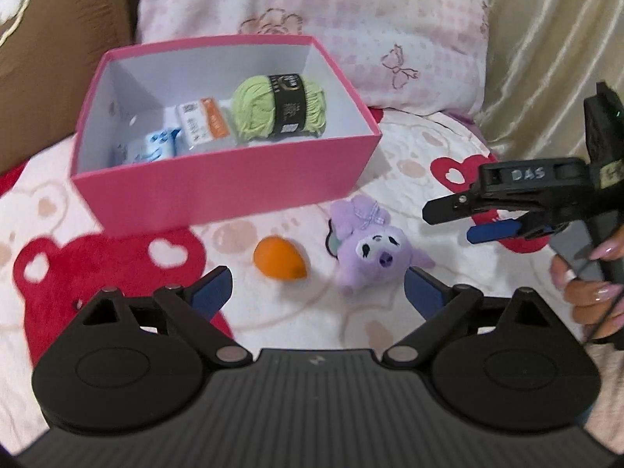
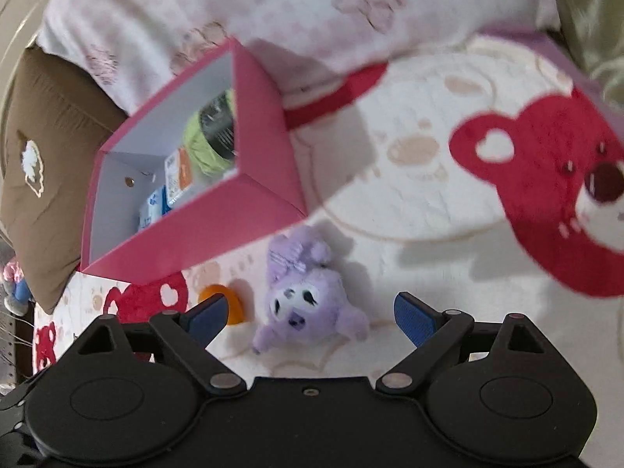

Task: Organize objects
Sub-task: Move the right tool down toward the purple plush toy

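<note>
A home bedroom. The bear-print blanket [image 1: 409,156] covers a bed, a floral pillow [image 1: 331,11] lying at twelve o'clock. Satin curtain [image 1: 553,39] at two o'clock.

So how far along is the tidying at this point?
Partly done. The pink box already holds green yarn, an orange-and-white packet and a blue-and-white pack. Nothing is in hand: the left claw and right claw are both open and empty. The purple plush and orange egg-shaped item still lie on the blanket.
</note>
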